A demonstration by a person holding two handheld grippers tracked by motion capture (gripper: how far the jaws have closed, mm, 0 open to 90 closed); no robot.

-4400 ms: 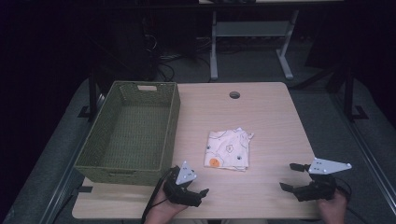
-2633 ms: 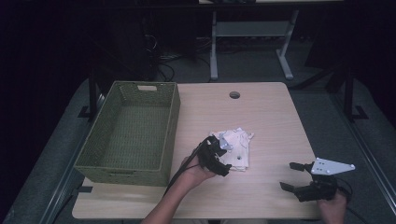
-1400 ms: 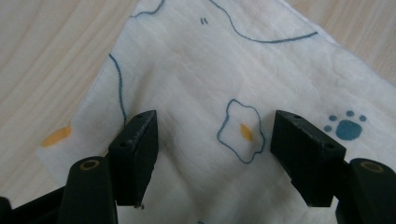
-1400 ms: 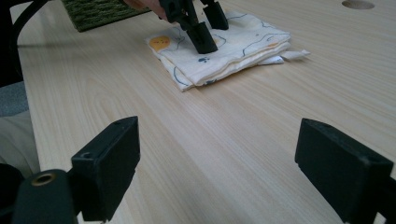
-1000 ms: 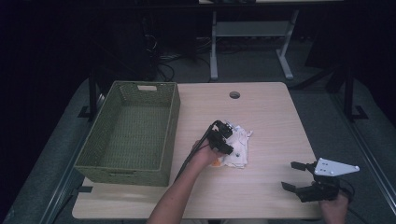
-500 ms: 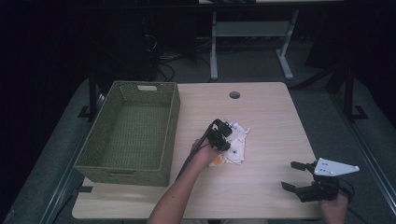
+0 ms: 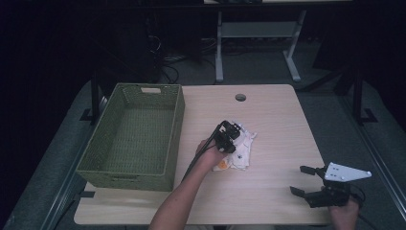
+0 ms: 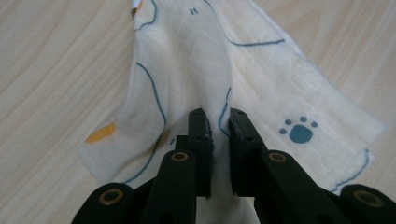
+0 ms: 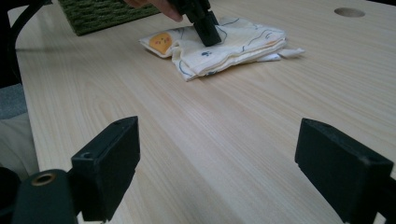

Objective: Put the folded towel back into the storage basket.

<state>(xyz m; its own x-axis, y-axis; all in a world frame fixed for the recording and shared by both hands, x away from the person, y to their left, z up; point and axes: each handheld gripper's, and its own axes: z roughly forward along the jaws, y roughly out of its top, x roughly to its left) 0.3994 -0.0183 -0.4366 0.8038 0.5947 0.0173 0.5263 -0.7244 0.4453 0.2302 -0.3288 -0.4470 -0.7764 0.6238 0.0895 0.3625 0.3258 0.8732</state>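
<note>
Left tongs (image 8: 218, 122) pinching folded cloth (image 8: 196, 70) beside green basket (image 7: 129, 139).

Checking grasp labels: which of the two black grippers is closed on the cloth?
The left gripper, pinching a fold of the cream printed cloth. The right gripper rests open on bare table, off to the side.

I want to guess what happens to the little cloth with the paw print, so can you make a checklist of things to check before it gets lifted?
1. Left gripper pinching the cloth: ok, its jaws have just been closing and a ridge of fabric sits between them.
2. Whole folded cloth caught, or one layer alone: cannot tell.
3. Green basket with room inside: ok, nothing lies in it.
4. Table between cloth and basket free of things: ok.
5. Right gripper out of the way: ok, open, by the table's near right edge.
</note>
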